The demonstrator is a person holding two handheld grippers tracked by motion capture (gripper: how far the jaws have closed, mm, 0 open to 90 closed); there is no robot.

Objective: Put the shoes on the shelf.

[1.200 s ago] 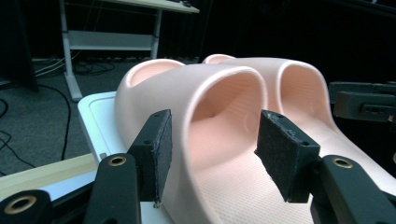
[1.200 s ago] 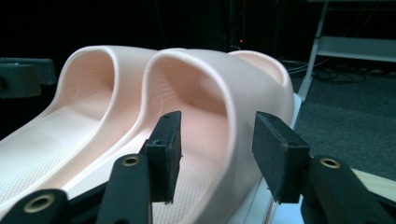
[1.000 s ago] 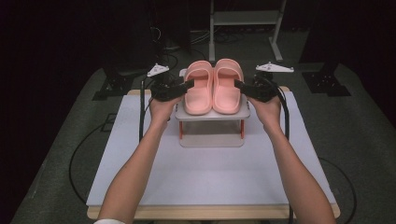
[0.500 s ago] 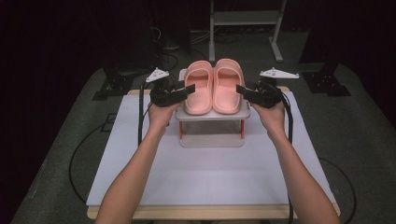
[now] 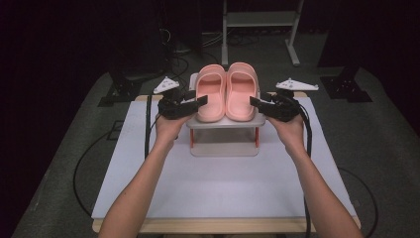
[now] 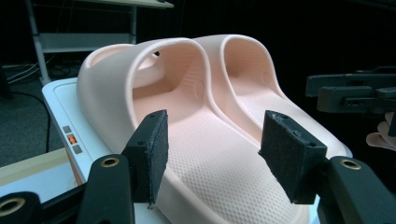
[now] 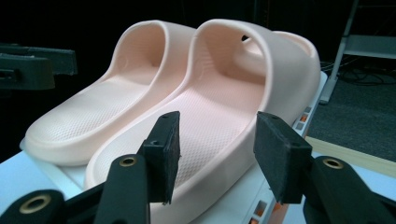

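Slippers, a pink pair, are seen side by side on a small white stand [image 5: 225, 122] at about twelve o'clock on the white table [image 5: 223, 188], heels toward the person. The left slipper [image 5: 211, 91] is flanked at nine o'clock by the left gripper [image 5: 200, 101], the right slipper [image 5: 241, 90] at three o'clock by the right gripper [image 5: 254, 102]. Both tools are levelled at the outer sidewalls, presumably so each slipper can be pinched by its rim and lifted off. In the left gripper view the left gripper's pads [image 6: 153, 156] stand apart with the slipper's heel edge [image 6: 205, 182] lying between them but unpressed; its jaws have just been opening. In the right gripper view the right gripper's pads [image 7: 164, 154] likewise straddle the near rim [image 7: 210, 154] with daylight on both sides, nothing clamped. Room is tight at the middle, where the slippers touch; outward, toward nine and three o'clock, the stand's edges fall away to bare table, so withdrawal looks easy there.
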